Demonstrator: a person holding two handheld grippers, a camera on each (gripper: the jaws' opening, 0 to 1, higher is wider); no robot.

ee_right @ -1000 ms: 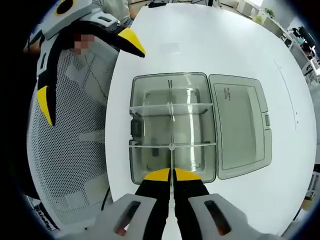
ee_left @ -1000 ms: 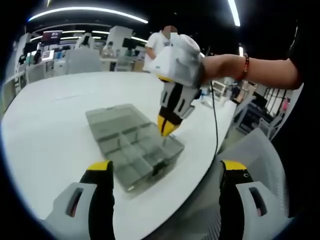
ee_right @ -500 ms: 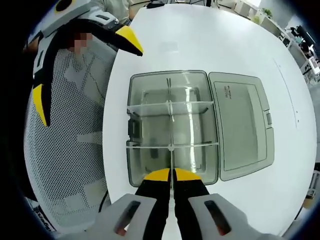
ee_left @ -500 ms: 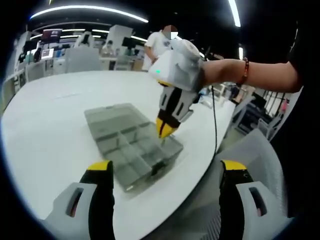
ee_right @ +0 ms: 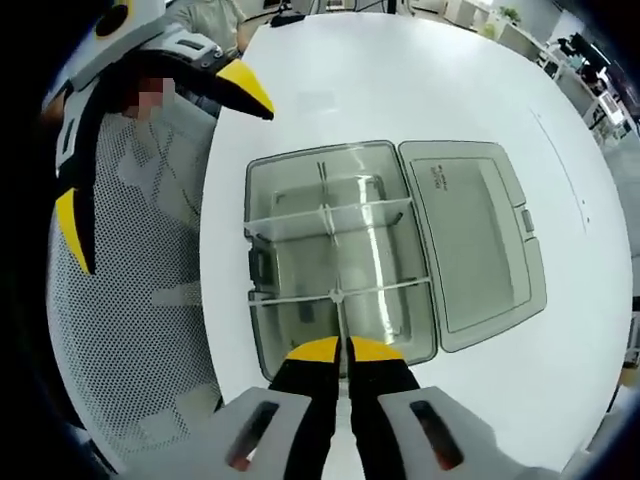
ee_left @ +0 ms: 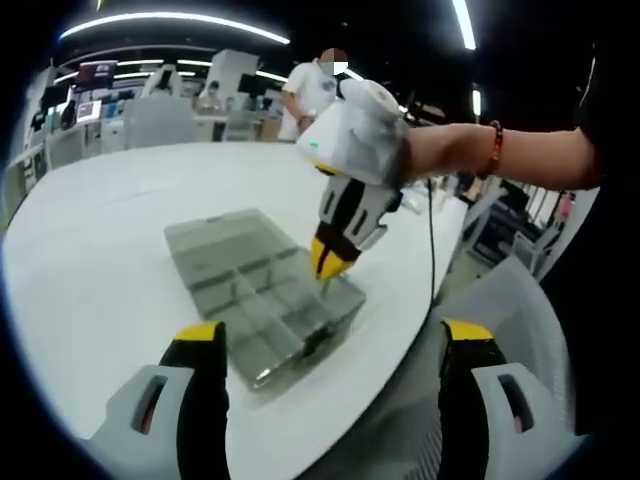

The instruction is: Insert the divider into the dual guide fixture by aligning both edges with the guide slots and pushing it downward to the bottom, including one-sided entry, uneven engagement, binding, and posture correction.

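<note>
Right gripper (ee_right: 340,348) at the bottom of its own view, yellow tips pinched almost together on the thin clear divider (ee_right: 338,325), right over the near wall of the box (ee_right: 262,330). Divider standing on edge inside the box, running from the tips up to the nearer cross wall (ee_right: 345,293). A second cross wall (ee_right: 330,218) farther up, and a short divider (ee_right: 323,172) past that. Clear grey box with its lid (ee_right: 478,255) flipped open flat, to the right in this view, on the white table (ee_right: 400,80). A dark latch (ee_right: 258,268) on the box's left wall. Left gripper (ee_right: 150,150) off to the upper left in that view, over a white mesh chair (ee_right: 130,340), yellow tips far apart and holding nothing. In the left gripper view, left gripper (ee_left: 325,340) with both jaws wide open at the bottom, nothing between them. Right gripper (ee_left: 328,262) there too, pointing down with its tips in the box (ee_left: 255,300), held by a hand (ee_left: 440,150) with a bead band on the wrist. White table (ee_left: 90,260) all around the box. A person (ee_left: 310,85) standing far back, near shelves and screens. Mesh chair (ee_left: 400,400) low on the right.
</note>
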